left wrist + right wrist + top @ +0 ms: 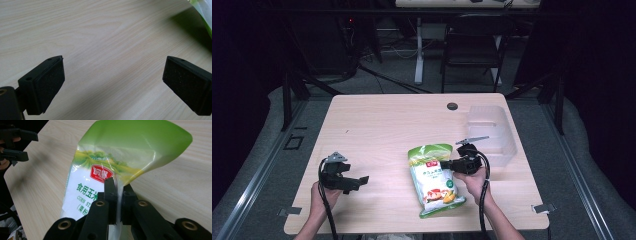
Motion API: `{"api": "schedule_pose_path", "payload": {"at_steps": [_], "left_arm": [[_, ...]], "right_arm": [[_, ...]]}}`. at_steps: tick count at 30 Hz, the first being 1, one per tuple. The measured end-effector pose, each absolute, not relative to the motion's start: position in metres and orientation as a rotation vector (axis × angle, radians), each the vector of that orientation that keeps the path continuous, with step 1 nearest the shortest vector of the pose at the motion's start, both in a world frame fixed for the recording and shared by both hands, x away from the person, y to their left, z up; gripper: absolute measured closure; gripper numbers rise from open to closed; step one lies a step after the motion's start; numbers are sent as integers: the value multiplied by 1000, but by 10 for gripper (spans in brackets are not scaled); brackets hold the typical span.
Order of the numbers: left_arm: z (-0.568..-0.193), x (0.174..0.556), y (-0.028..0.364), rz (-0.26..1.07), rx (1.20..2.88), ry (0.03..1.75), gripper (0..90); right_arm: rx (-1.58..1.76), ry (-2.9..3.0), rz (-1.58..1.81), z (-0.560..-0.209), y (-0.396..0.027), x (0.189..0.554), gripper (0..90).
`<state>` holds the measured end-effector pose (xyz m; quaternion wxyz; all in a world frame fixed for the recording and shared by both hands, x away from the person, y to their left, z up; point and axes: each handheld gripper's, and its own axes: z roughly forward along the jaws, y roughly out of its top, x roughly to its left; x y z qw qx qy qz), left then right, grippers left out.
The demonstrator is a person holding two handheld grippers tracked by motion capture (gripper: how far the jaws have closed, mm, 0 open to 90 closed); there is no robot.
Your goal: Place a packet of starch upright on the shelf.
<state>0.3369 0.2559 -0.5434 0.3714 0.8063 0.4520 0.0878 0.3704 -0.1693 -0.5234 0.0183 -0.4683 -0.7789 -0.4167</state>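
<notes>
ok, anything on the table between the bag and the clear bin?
Nothing visible. The right gripper, jaws shut on the bag's edge, sits just short of the clear bin; bare table lies between them. The left gripper hangs open, far left.

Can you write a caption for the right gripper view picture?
Right gripper pinching the edge of a green corn starch bag above the wooden table.
</notes>
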Motion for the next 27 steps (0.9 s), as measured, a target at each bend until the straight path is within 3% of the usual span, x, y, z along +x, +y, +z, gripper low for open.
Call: {"api": "schedule_pose_path", "payload": {"at_steps": [27], "left_arm": [[-544,338,257,222,2075,1163,46]], "right_arm": [[-1412,-2537,-1471,-468,-198,342,883]]}}
